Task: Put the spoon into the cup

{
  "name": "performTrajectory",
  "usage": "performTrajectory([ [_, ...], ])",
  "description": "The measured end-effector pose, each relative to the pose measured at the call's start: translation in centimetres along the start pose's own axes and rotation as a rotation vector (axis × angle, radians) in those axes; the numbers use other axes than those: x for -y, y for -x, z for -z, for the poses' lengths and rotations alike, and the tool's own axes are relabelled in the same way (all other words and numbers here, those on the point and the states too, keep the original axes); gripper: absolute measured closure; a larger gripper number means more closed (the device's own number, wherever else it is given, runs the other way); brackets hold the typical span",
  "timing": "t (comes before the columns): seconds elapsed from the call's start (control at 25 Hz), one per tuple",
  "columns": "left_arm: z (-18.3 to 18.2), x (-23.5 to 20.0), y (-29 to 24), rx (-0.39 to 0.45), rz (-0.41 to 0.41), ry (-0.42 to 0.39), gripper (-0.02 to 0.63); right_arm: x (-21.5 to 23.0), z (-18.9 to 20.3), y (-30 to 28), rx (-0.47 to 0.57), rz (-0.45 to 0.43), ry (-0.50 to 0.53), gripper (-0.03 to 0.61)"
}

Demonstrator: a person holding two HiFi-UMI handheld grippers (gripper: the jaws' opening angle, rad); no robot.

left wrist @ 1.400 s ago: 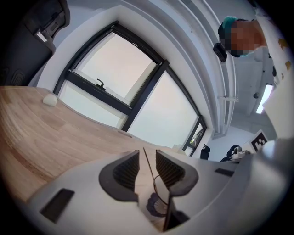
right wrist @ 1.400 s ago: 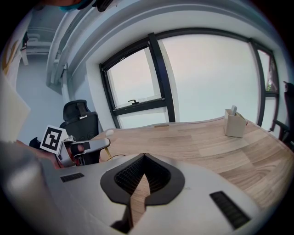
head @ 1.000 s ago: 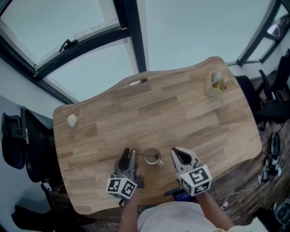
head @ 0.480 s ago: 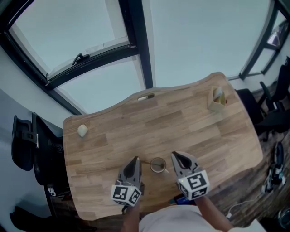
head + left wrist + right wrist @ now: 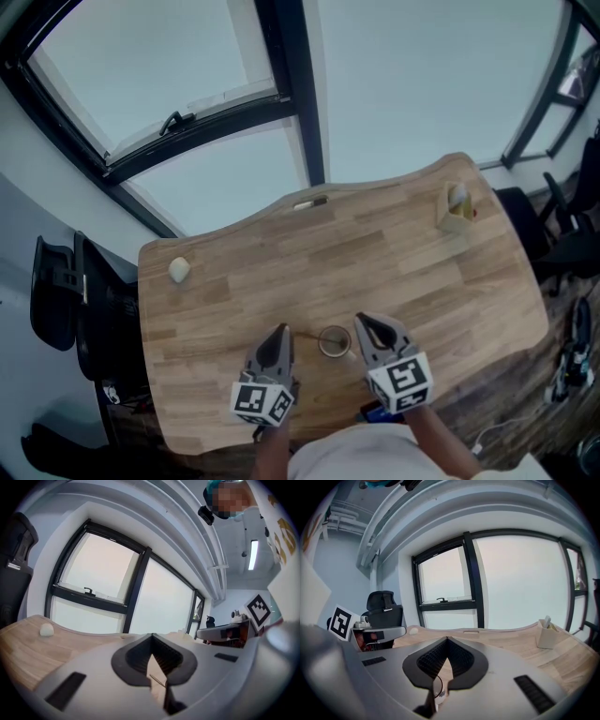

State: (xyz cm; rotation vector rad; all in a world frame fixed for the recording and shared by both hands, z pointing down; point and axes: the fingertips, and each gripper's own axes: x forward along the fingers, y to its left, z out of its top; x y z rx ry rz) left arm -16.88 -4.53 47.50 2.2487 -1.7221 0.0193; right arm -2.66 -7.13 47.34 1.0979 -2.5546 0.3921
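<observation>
Wood in pale planks makes the table (image 5: pixel 441 281) that fills the middle of the head view. At its near edge, in the lower centre of the frame, stands the cup (image 5: pixel 334 341). The spoon (image 5: pixel 302 334) is already in it, its thin handle leaning out over the rim to the left.

The left gripper (image 5: pixel 281 330) hovers just left of the handle's end. Its jaws have just closed and meet at the tips with nothing between them. In its own view the handle shows only as a thin line through the gap behind the tips.

The right gripper (image 5: pixel 361 322) hangs just right of the cup, its jaws likewise together and empty. In its own view the cup's rim shows through the gap behind its tips.

Farther off, a pale lump (image 5: pixel 178 270) sits near the table's left edge and a small box (image 5: pixel 457 211) at its upper right corner. A black chair (image 5: pixel 66 300) stands at the frame's left.
</observation>
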Motion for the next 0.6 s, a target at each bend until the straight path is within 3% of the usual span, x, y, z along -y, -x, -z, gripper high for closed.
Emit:
performTrajectory([
  [0.6, 0.29, -0.48, 0.16, 0.028, -0.004, 0.076, 0.614, -0.33, -0.06, 0.07, -0.011, -0.029, -0.004, 0.581],
])
